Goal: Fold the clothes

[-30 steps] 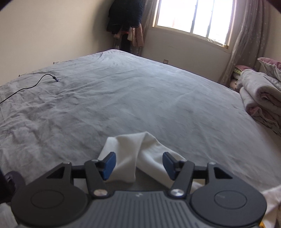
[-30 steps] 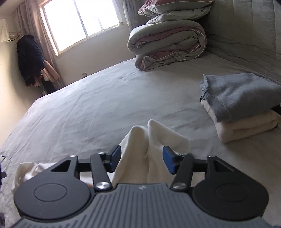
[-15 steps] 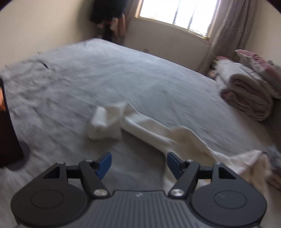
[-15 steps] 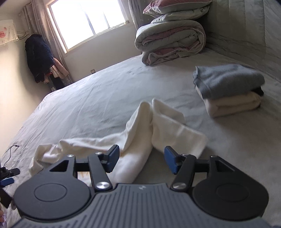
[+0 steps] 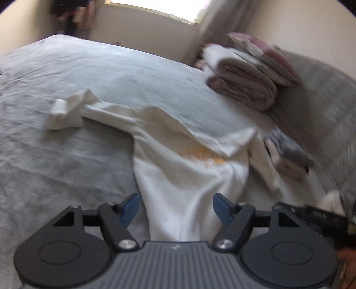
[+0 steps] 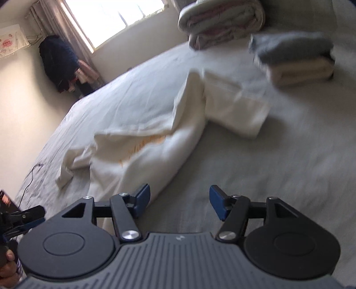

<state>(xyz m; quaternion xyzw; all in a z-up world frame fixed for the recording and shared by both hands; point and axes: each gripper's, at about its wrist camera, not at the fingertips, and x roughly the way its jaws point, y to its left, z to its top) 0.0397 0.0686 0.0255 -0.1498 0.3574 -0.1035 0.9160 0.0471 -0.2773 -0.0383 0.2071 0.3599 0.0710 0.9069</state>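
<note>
A cream-white garment (image 5: 178, 169) lies spread out and rumpled across the grey bed (image 5: 66, 155), one sleeve stretched away toward the far side with its cuff folded back on itself, the other sleeve bent over near the stack of folded clothes. There is an orange print on the chest, half hidden by a crease in the cloth.

The left gripper (image 5: 175, 206) hangs low over the hem end of the garment. Its jaws stand apart, and the white cloth lies below and between the blue pads (image 5: 130, 207), but the pads are not pressing on it; nothing is gripped. The right gripper (image 6: 179, 200) hovers over the bed just beside the garment's near edge. Its jaws are spread too, with only bare grey sheet between them; the left pad sits right by the cloth's edge, and whether it touches I cannot tell.

Further off, a folded grey sweater (image 6: 291, 47) rests on top of a folded cream one (image 6: 300, 73), close to the bent sleeve. Behind them a rolled quilt (image 6: 222, 24) is piled against the headboard end. A dark cable (image 6: 31, 177) trails on the sheet at the far left, dark coats (image 6: 59, 60) hang in the corner, and daylight comes through the window (image 6: 115, 20). Both views are blurred.
</note>
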